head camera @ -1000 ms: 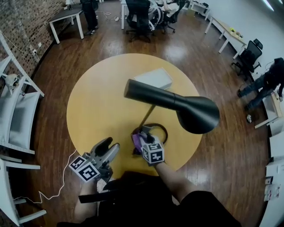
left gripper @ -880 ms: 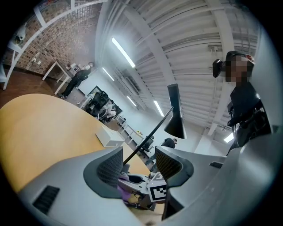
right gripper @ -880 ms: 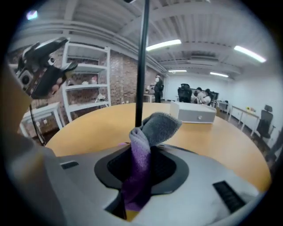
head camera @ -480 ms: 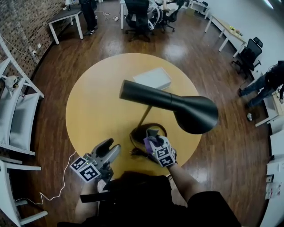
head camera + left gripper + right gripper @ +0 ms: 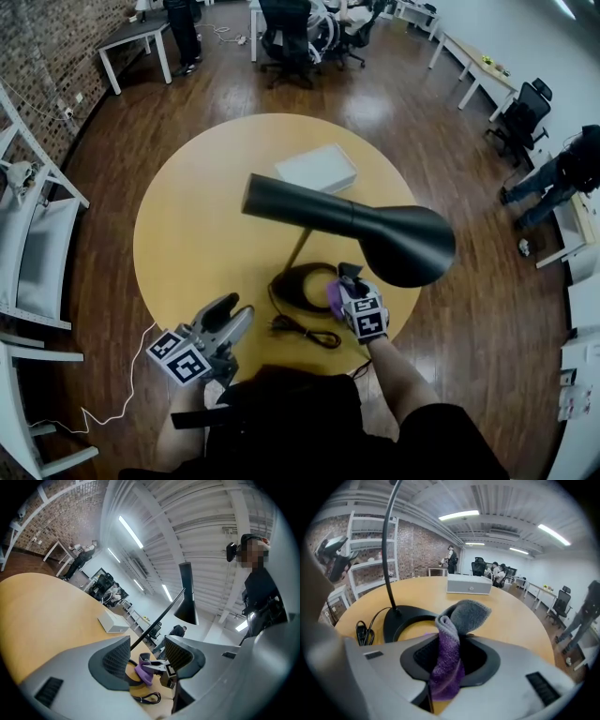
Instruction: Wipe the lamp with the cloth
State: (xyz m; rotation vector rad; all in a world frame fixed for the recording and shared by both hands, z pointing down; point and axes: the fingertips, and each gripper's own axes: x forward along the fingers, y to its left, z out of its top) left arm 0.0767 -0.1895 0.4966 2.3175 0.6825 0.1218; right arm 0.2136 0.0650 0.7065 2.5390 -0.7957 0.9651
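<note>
Lamp: black, its ring base sits on the round yellow table near the person's edge. A thin stem tilts up to a long tube head w/ cone shade, which hangs over the table's right part in head view. The cord lies coiled just in front of the base. Cloth: purple-grey, clenched betw. the right gripper jaws, grey end sticking up past them and folded over. In head view that gripper sits just right of the base ring, below the shade. In right gripper view the base is ahead-left and the cloth looks clear of it. Left gripper: jaws apart, nothing betw. them, held low at the table's near-left edge, well apart from the lamp and pointing roughly level across the tabletop. A white box lies on the table's far side, beyond the lamp head. Around: wood floor, white shelving at left by a brick wall, desks, office chairs and ppl in the background.
</note>
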